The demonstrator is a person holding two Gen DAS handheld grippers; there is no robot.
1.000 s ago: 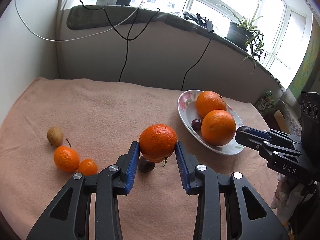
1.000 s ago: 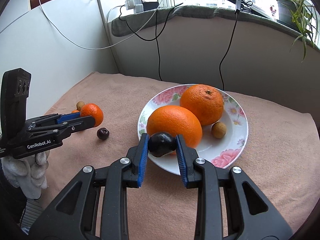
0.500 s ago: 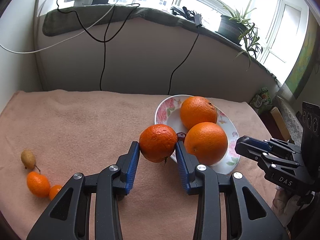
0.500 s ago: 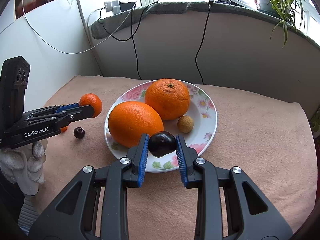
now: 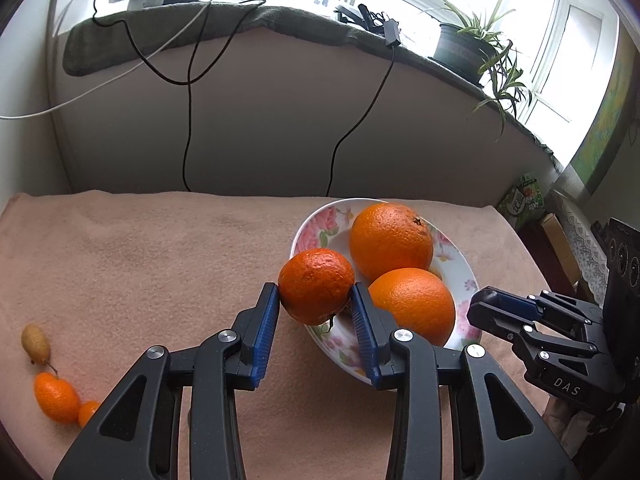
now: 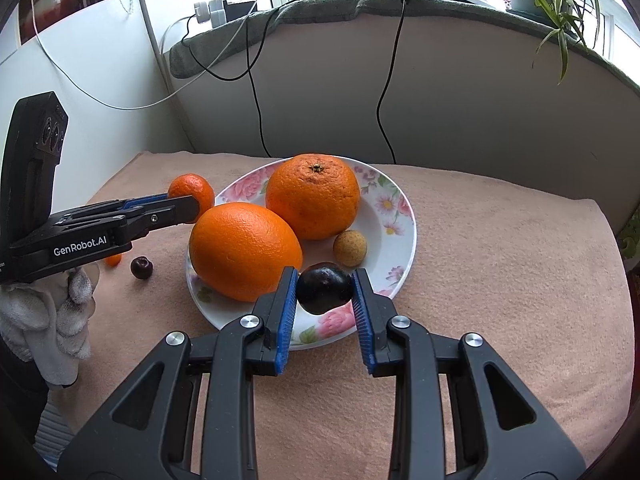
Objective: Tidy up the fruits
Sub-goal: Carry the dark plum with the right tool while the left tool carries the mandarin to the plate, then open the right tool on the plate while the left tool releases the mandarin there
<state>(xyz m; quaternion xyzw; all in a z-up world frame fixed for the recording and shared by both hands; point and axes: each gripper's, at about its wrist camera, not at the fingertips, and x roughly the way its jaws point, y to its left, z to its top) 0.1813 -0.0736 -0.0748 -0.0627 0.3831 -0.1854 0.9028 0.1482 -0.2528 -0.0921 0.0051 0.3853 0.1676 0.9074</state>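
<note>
My left gripper (image 5: 316, 300) is shut on a mandarin (image 5: 316, 285) and holds it over the near-left rim of the flowered plate (image 5: 310, 226). Two big oranges (image 5: 391, 240) (image 5: 412, 304) lie in the plate. My right gripper (image 6: 325, 289) is shut on a dark plum (image 6: 325, 288) above the plate's (image 6: 400, 216) front part, near a small tan fruit (image 6: 350, 248). The left gripper (image 6: 196, 205) with its mandarin (image 6: 191, 191) also shows in the right wrist view, at the plate's left rim.
On the pink cloth (image 5: 140, 260) at the left lie a tan longan (image 5: 36, 343) and two kumquats (image 5: 56, 396). A dark cherry (image 6: 141, 267) lies left of the plate. A wall with hanging cables (image 5: 188, 120) stands behind; a potted plant (image 5: 464, 48) sits on the sill.
My left gripper has carried the mandarin right, to the plate's rim. My right gripper has moved right and forward with the plum, over the plate's front.
</note>
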